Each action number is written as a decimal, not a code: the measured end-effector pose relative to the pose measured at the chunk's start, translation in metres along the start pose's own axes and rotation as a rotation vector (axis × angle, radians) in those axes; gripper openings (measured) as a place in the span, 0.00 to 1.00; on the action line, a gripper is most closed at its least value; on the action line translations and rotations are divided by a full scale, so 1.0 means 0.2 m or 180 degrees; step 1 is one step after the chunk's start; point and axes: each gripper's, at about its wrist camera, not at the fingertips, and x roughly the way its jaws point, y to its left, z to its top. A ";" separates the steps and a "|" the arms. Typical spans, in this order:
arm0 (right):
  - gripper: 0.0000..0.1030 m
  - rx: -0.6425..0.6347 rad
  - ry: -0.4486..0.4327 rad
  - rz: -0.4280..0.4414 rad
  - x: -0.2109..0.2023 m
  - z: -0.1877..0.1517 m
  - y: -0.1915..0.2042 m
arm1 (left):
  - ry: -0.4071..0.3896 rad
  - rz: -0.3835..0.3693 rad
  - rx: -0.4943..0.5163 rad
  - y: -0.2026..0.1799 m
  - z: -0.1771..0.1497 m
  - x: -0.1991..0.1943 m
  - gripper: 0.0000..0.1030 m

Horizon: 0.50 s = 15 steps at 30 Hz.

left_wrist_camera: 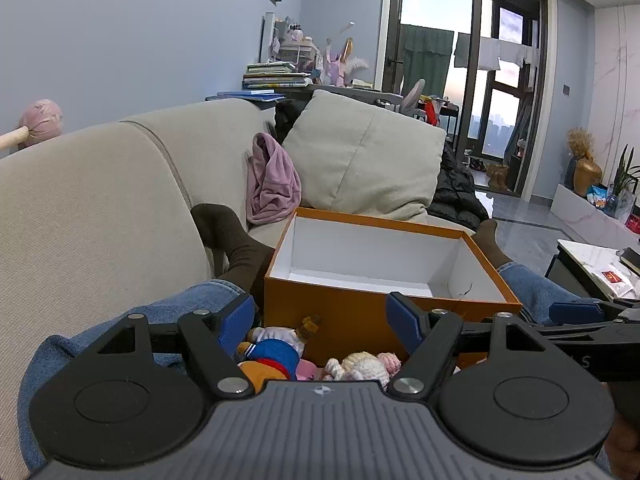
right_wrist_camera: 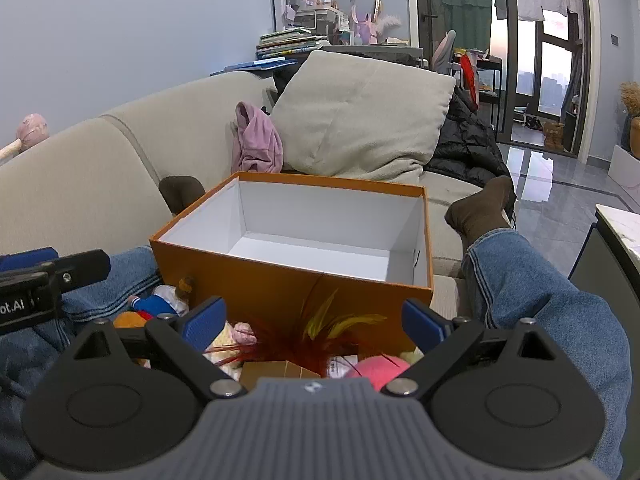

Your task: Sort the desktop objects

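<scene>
With jaws wide on the left gripper (left_wrist_camera: 322,326) and right gripper (right_wrist_camera: 314,320), the soft, light plush doll (left_wrist_camera: 276,350) lies against the orange box (left_wrist_camera: 344,320) near wall; grasp its torso.

- My left gripper (left_wrist_camera: 322,326): black linkage arms, blue pads, silver pivot screws, ribbed grey housing.
- My right gripper (right_wrist_camera: 314,320): identical build.
- My legs (right_wrist_camera: 552,304): blue jeans, brown socks (right_wrist_camera: 480,208).

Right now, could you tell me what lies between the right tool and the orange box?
In the right wrist view, red and yellow feathers lie between the open right tool and the orange box.
</scene>
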 end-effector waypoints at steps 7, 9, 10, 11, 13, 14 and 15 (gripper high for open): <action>0.92 -0.0007 0.0012 -0.0002 0.01 0.00 0.00 | 0.0049 0.0002 -0.0002 0.00 0.00 0.00 0.84; 0.92 -0.0015 0.0017 0.0000 0.01 0.00 0.00 | 0.0062 0.0005 0.0003 0.00 0.00 0.01 0.84; 0.92 -0.0018 0.0021 0.0002 0.01 0.00 0.00 | 0.0074 0.0007 0.0005 0.00 0.00 0.01 0.84; 0.92 -0.0021 0.0029 0.0006 0.02 0.00 0.00 | 0.0089 0.0009 0.0007 0.00 0.00 0.01 0.84; 0.92 -0.0027 0.0041 0.0012 0.02 0.00 0.01 | 0.0139 0.0018 0.0002 0.00 0.00 0.02 0.84; 0.92 -0.0032 0.0044 0.0013 0.02 0.00 0.01 | 0.0164 0.0024 -0.0003 0.00 0.00 0.02 0.84; 0.92 -0.0039 0.0047 0.0009 0.02 0.00 0.01 | 0.0184 0.0030 -0.0009 0.00 -0.01 0.03 0.84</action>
